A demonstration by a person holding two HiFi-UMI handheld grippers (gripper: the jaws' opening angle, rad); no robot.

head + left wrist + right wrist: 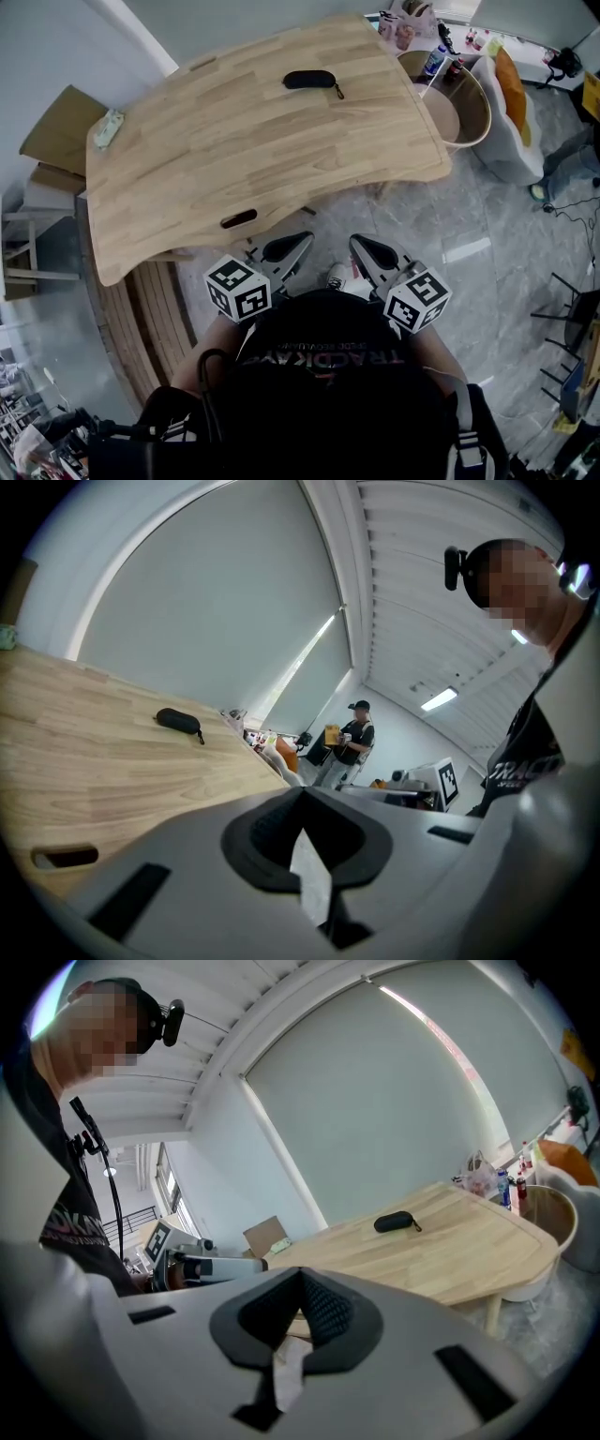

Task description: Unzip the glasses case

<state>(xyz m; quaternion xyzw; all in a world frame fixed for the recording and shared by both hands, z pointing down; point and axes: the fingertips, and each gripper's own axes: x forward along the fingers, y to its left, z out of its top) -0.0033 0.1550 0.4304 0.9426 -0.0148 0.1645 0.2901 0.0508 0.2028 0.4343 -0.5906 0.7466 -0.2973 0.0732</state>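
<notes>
Far across the table (234,159), the glasses case (309,80) lies crosswise, strap (337,91) rightward.

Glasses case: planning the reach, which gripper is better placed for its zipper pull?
Right gripper, narrowly: the zipper pull trails off the glasses case's right end. Left gripper equally far; both shut, empty.

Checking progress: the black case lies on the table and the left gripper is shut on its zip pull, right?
No. The left gripper is shut, but on nothing. The head view shows it short of the table, well apart from the case, which does lie on the table.
</notes>
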